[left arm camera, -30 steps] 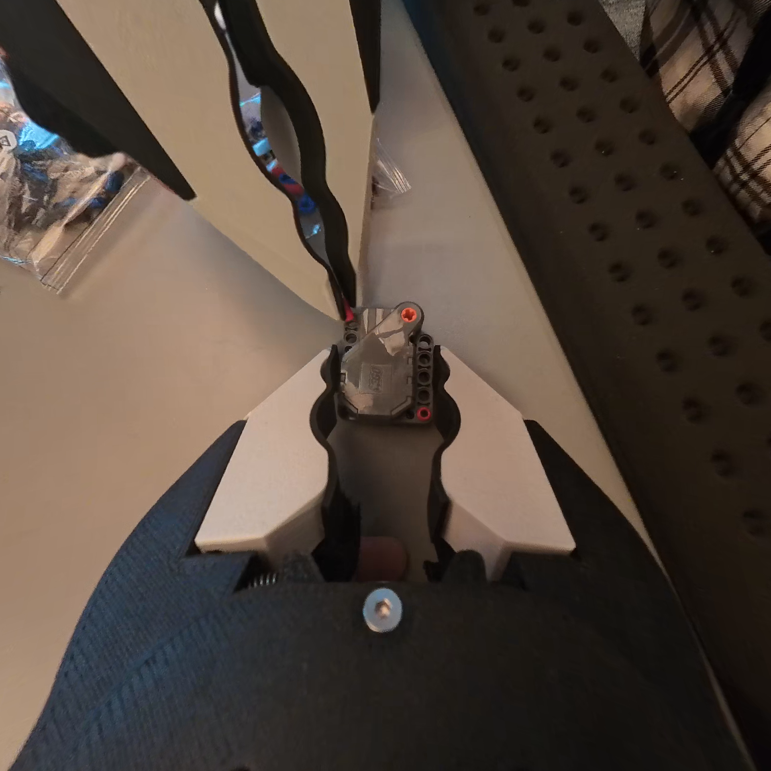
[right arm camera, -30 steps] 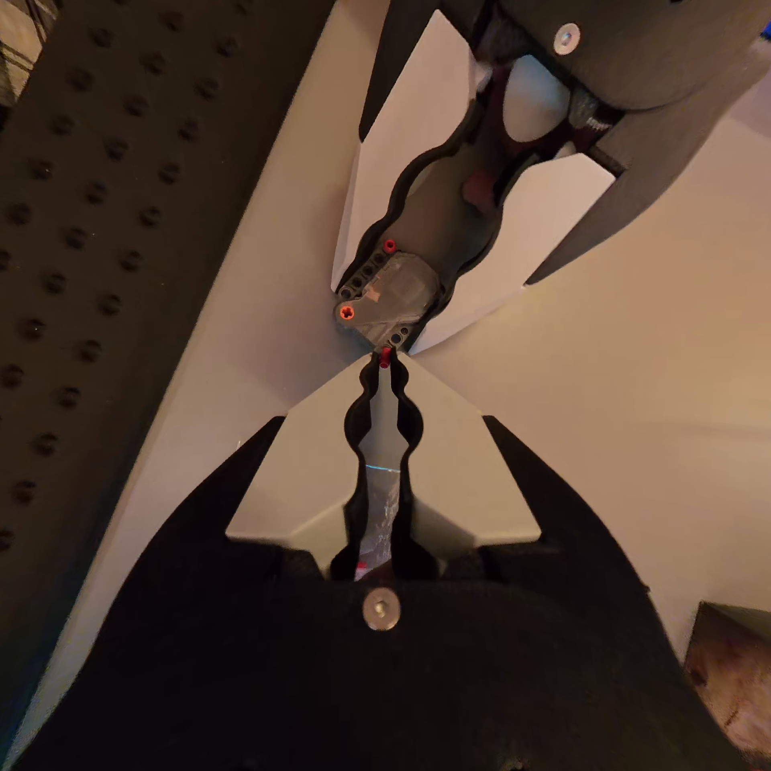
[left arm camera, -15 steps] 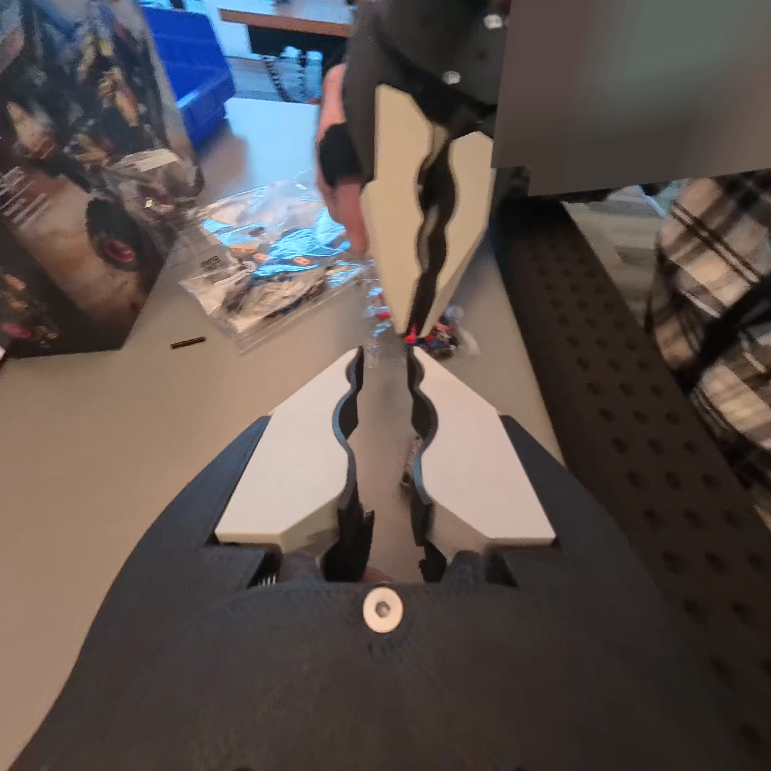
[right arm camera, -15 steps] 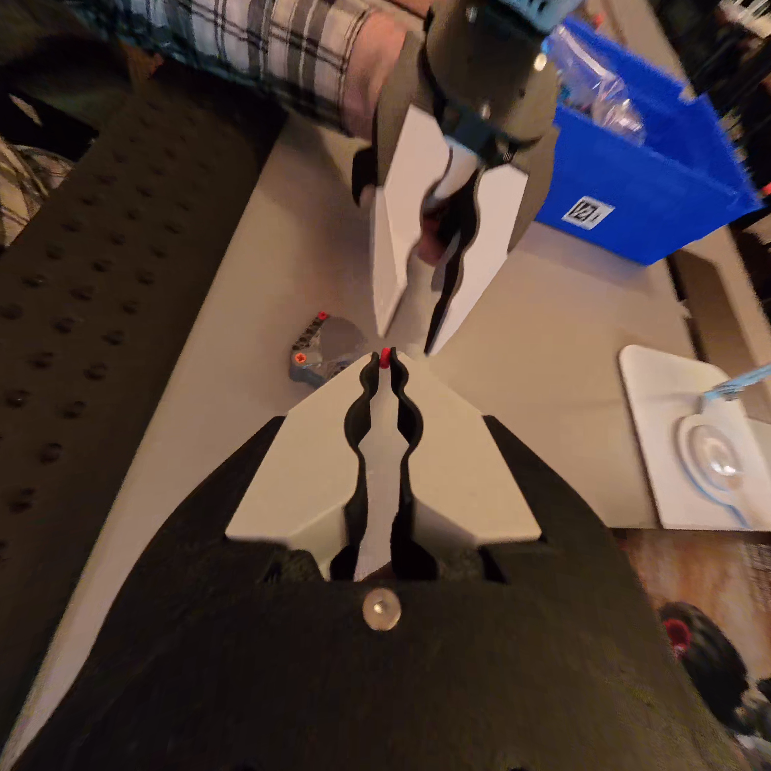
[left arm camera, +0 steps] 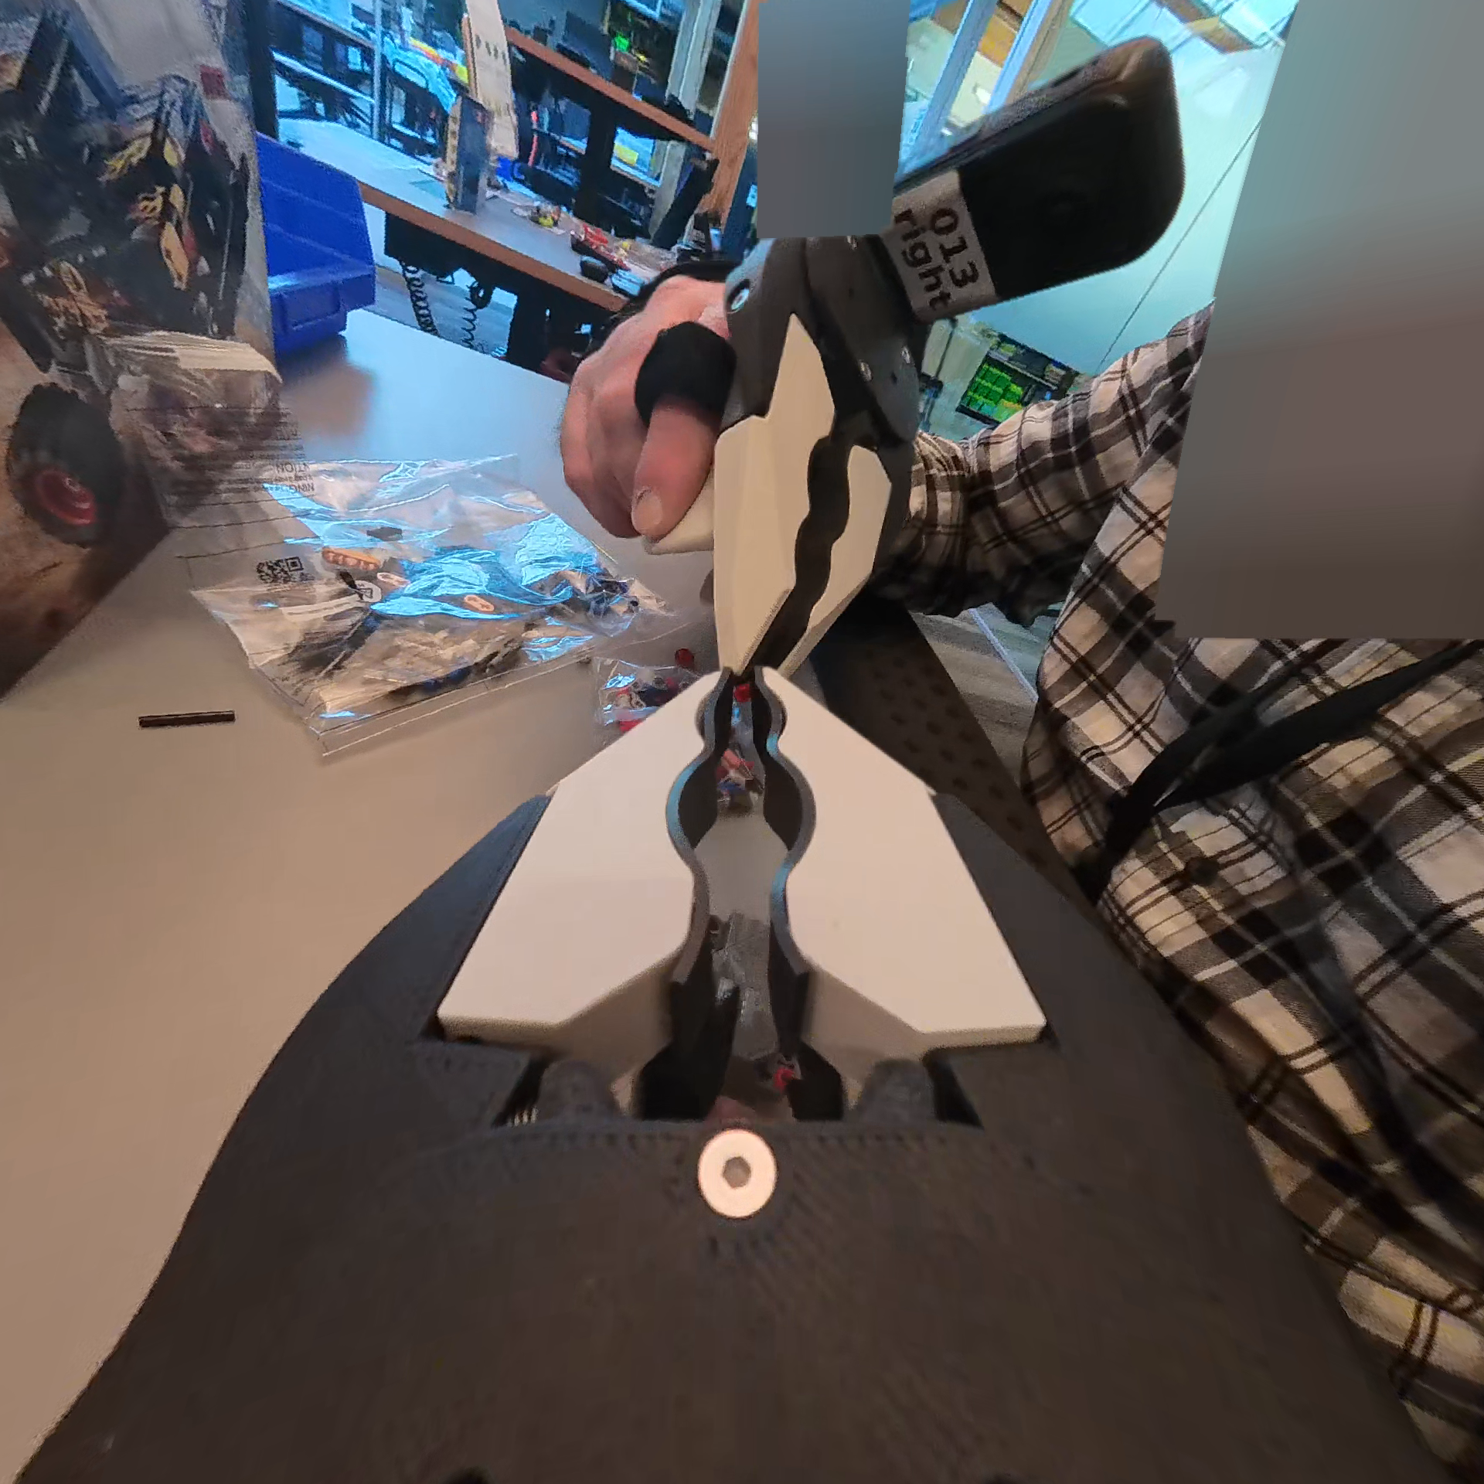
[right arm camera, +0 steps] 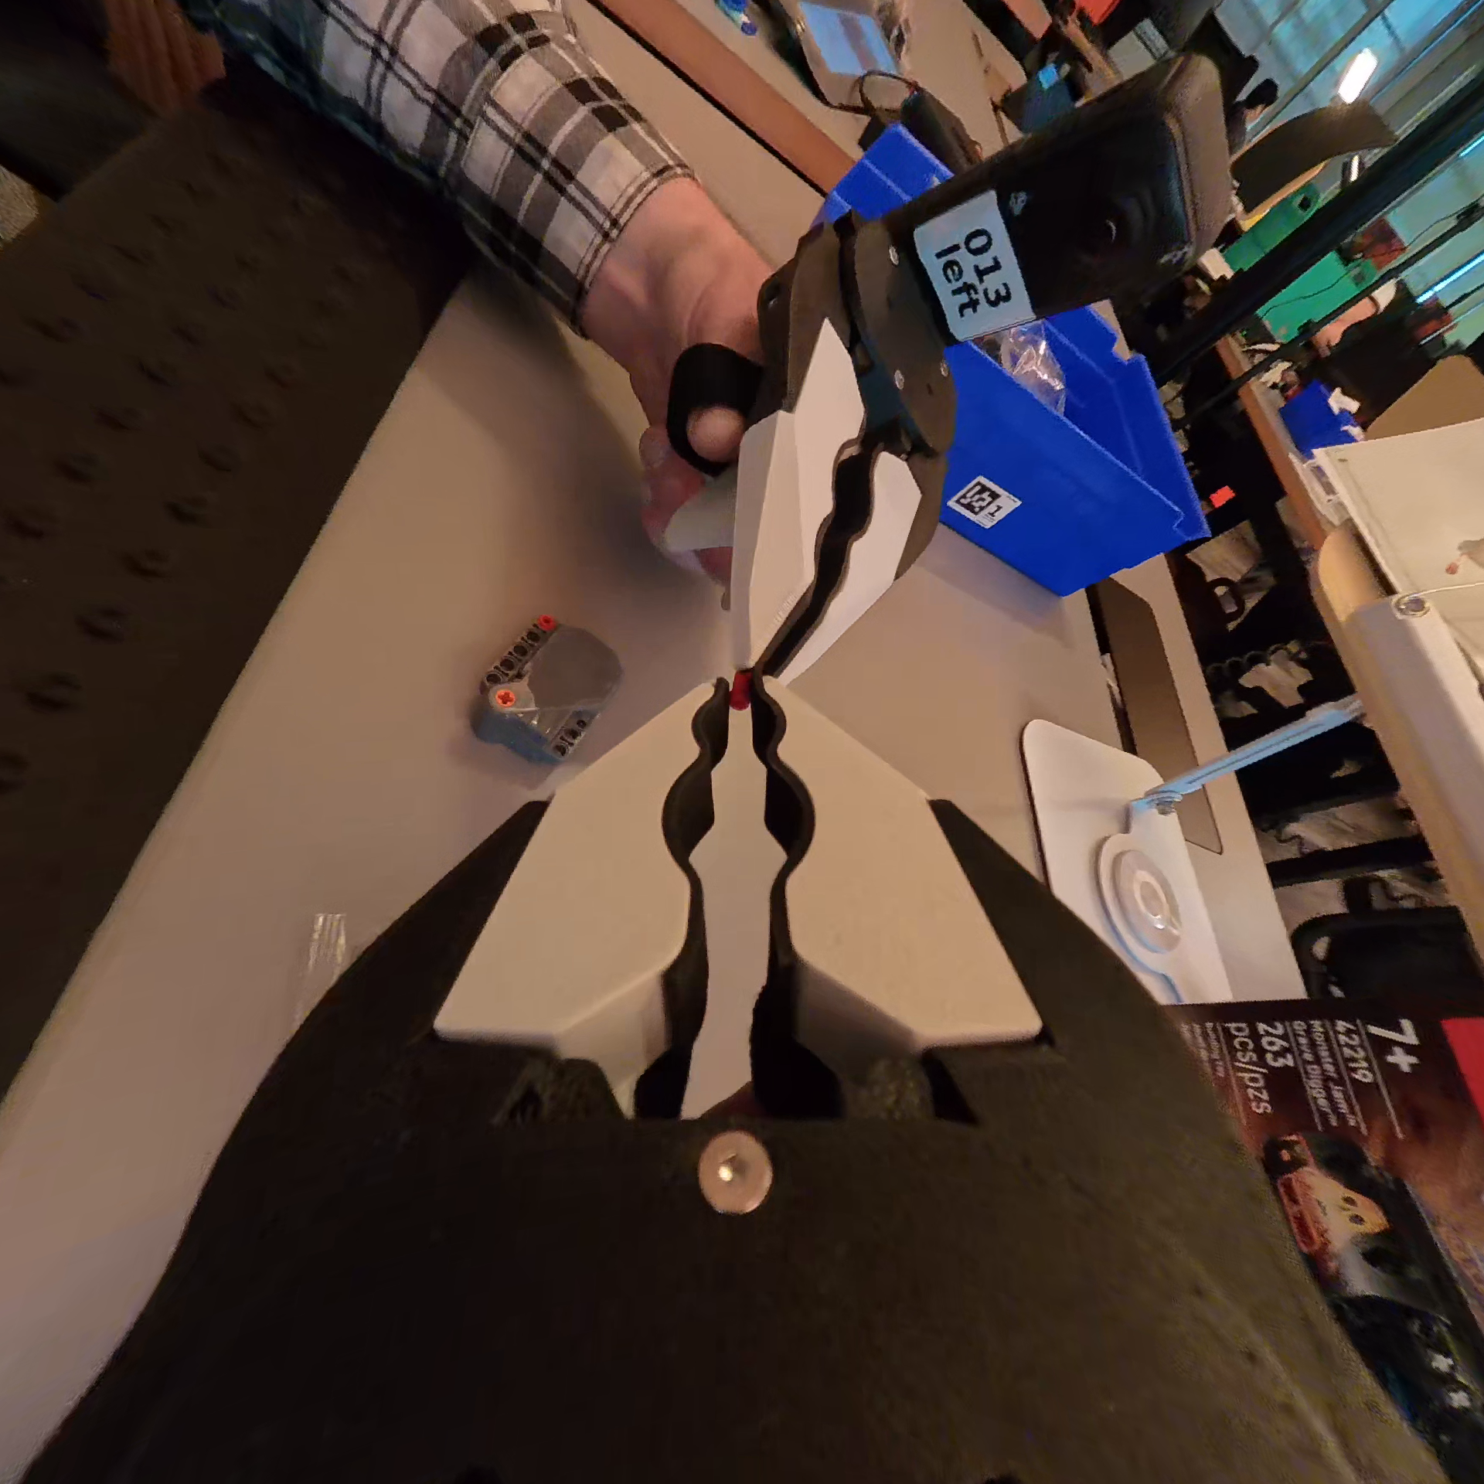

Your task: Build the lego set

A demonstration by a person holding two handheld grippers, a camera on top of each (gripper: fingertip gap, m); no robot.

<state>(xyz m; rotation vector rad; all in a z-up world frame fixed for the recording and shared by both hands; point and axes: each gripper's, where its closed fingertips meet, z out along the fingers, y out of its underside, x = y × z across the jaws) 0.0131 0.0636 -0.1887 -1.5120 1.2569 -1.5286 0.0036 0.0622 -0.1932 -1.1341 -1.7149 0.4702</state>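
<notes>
Both grippers have lifted away from the grey motor-like lego block, which the left gripper held a second ago; it now lies alone on the pale bench near the edge that borders the dark perforated mat.

Right gripper: its white fingers are nearly together, pinching a small red lego pin at the very tips. Left gripper: its fingers stand slightly apart at the tips and carry nothing that can be made out. The two grippers meet tip to tip above the bench — probably so the pin can be passed across or turned for a better hold before it goes into the block.

Containers: a clear plastic bag of dark and blue lego pieces lies flat toward the far side of the bench, with a smaller clear bag of red and blue bits beside it. A blue plastic bin sits farther back and holds crumpled clear bags. The printed cardboard set box stands at the bench's left corner — its contents cannot be seen. A loose black axle rests on the bench near the large bag.
</notes>
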